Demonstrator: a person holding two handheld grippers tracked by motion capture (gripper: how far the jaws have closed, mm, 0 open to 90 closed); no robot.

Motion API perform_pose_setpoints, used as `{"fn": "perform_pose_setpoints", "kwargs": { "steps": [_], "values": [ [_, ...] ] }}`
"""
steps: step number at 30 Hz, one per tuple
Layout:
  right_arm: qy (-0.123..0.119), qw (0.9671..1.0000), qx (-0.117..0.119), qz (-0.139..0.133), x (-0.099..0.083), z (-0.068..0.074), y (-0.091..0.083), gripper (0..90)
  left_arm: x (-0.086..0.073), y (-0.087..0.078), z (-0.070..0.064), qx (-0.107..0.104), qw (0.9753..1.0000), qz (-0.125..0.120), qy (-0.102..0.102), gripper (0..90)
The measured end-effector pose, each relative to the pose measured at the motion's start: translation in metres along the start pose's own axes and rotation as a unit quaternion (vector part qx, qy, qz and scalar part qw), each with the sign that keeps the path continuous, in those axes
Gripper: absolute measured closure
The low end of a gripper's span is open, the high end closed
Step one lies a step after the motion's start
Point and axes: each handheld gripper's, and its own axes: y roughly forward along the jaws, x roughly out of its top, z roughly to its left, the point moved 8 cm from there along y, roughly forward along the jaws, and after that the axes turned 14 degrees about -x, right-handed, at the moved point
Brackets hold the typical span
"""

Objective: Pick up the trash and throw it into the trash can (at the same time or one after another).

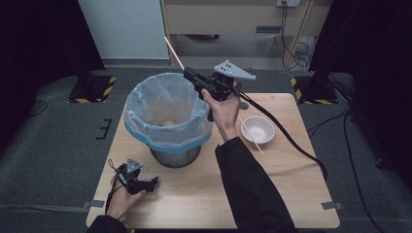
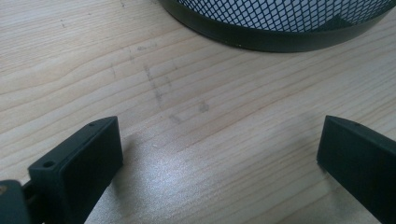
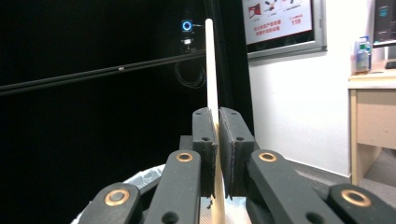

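Observation:
A black mesh bin lined with a pale blue bag stands on the wooden table. My right gripper is held in the air by the bin's far right rim, shut on a wooden chopstick that points up and away. In the right gripper view that chopstick rises straight between the closed jaws of my right gripper. A second chopstick lies across a white bowl. My left gripper rests on the table near the front left, open and empty, also seen as the left gripper.
The bin's black base ring sits just ahead of the left jaws. Something pale lies inside the bag. The right gripper's cable trails across the table's right side. Dark floor surrounds the table.

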Motion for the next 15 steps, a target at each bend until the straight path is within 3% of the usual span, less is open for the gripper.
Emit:
{"fn": "perform_pose_setpoints", "kwargs": {
  "steps": [7,11,15],
  "values": [
    [-0.019,0.9996,0.001,0.02,-0.007,0.013,0.013,84.7,0.0,0.0,0.0,-0.001,1.0,-0.001,0.001,0.0],
    [-0.022,0.9988,0.012,0.042,-0.013,0.017,0.019,67.8,0.0,0.0,0.0,-0.001,1.0,0.0,0.001,0.0],
    [-0.017,0.9996,-0.001,0.025,-0.005,0.007,0.013,61.9,0.0,0.0,0.0,-0.002,1.0,0.0,0.002,0.0]
  ]
}}
